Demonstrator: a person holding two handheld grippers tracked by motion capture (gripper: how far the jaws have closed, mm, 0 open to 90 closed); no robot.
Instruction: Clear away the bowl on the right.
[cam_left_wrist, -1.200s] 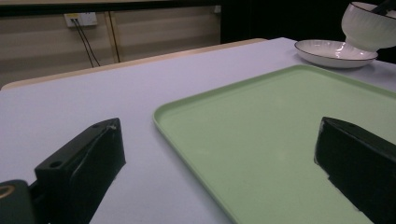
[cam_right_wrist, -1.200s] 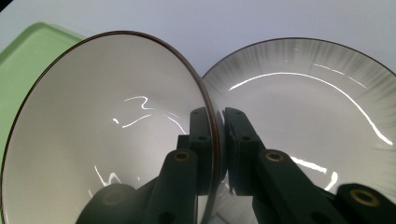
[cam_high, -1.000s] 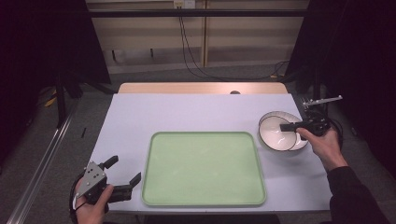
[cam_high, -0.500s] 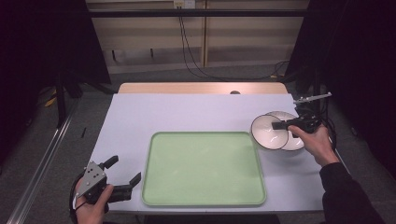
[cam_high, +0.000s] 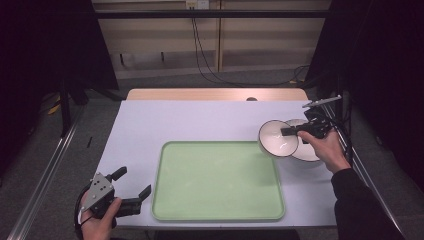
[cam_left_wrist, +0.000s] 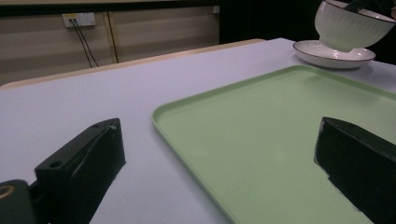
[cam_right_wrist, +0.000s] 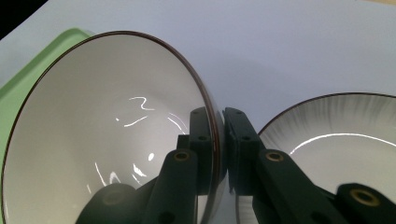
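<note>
Resting at the near-left corner of the pale green rectangular plastic tray (cam_high: 218, 182), the left tool (cam_high: 133, 191) sits in the person's left hand (cam_high: 97, 224), jaws spread wide, nothing between them. The tray lies flat on the white tabletop (cam_high: 200, 120). Beyond the tray's far-right corner, the right tool (cam_right_wrist: 218, 140) has its jaws pressed together on the dark-edged rim of a white ceramic bowl (cam_high: 276, 138), one jaw inside, one outside. The bowl is lifted and tilted, overlapping that corner of the tray. Just beyond it, a white dark-rimmed ceramic plate (cam_high: 309, 152) lies on the tabletop.
</note>
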